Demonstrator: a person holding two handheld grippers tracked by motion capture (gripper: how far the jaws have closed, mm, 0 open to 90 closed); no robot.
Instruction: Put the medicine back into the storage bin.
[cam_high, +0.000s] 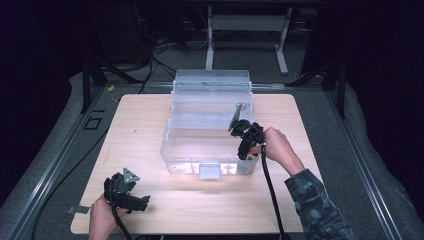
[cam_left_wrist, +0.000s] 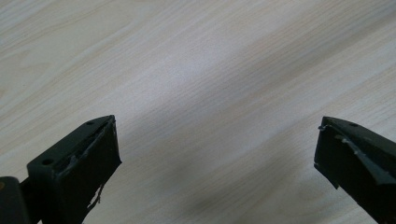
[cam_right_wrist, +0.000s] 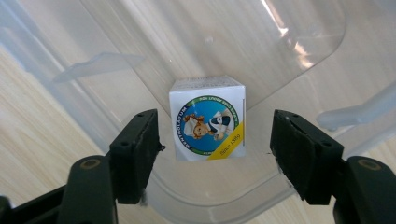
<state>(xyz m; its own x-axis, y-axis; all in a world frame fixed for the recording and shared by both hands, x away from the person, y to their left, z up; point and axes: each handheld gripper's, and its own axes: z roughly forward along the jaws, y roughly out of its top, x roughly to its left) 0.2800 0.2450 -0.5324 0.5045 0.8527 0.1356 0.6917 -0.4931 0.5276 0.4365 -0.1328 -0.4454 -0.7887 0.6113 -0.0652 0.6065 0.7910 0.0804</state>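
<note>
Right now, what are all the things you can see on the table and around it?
Table: one, light wood, in the middle of the dark room.
Clear box: one, see-through plastic, lid up, on the far half of the table.
Little carton: one, white with a blue and green round picture and a yellow stripe, lying on the clear box's floor between the right gripper's jaws, not pinched.
White frame: one, on the floor behind the table.
Left gripper: one, black, open over bare wood at the near left.
Right gripper: one, black, open, reaching into the clear box's near right corner.
</note>
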